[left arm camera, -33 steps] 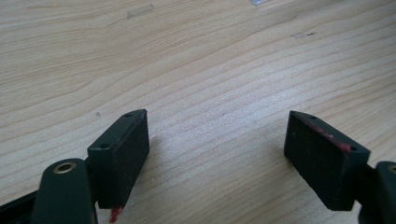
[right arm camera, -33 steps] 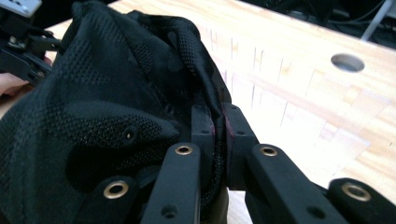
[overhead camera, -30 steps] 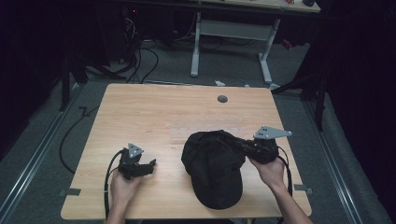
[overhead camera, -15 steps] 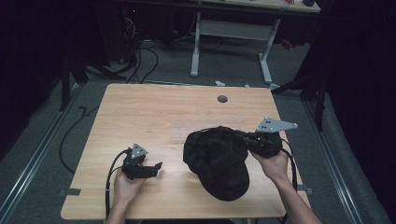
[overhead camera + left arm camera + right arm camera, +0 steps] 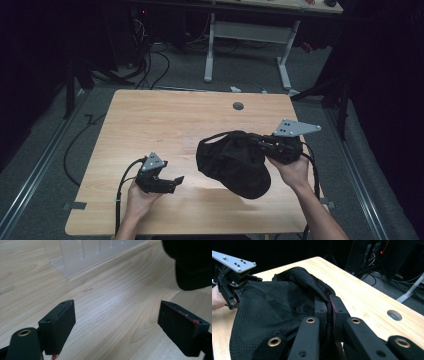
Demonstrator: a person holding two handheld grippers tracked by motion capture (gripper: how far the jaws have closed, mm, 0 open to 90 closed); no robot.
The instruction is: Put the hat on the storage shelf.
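Black mesh cap sitting right of centre on the tabletop, near the front edge, one edge lifted. Right gripper clamped onto the cap's right rim, fingers pinched tight on the fabric with barely a gap. Left gripper down at the front left, well apart from the cap, fingers spread wide with bare wood between them. Small grey round plug further back on the tabletop.
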